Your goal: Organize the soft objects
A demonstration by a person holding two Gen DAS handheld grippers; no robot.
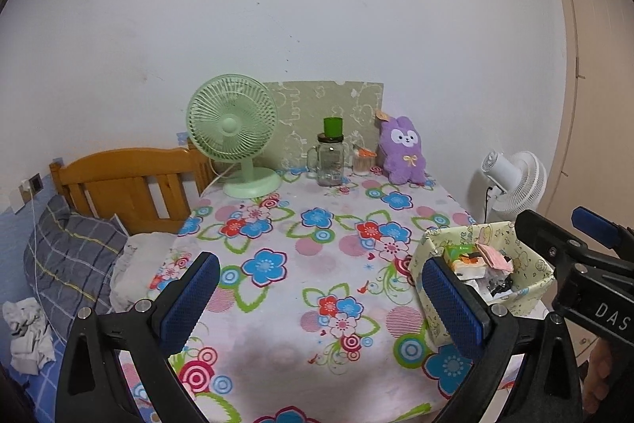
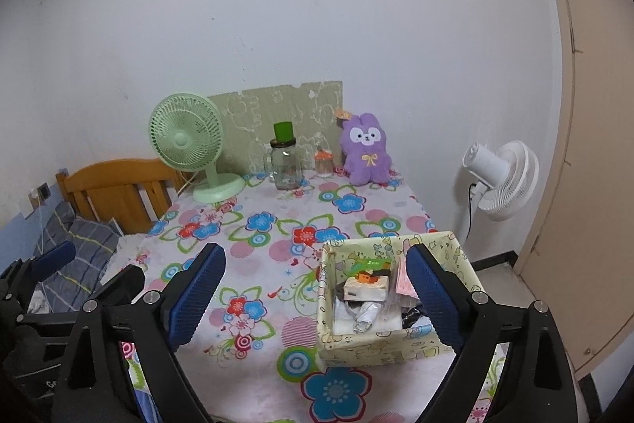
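Floral tablecloth covers the table in both wrist views. Purple plush bunny sits upright at the far edge, around 1 o'clock from my left camera, leaning near a green patterned board that stands against the wall. Just to its left is a small orange-lidded jar, then a glass mug jar with a green cup on top, then a green desk fan at about 11 o'clock.

I have the left gripper low over the near table edge, blue pads spread wide, nothing between them but cloth. The right gripper is likewise wide apart, and nothing is pinched; its right-hand finger overlaps the near right part of the yellow fabric box in the picture (touching or just in front, I cannot tell).

That box sits at 4 o'clock in the left view, near the table's right edge, well apart from the bunny. Inside it is a jumble: an orange-and-white packet, a pink slip, some white and dark bits too small to name.

Off the table: white standing fan at 3 o'clock, wooden headboard and a grey checked pillow at 9 o'clock, crumpled white cloth lower left
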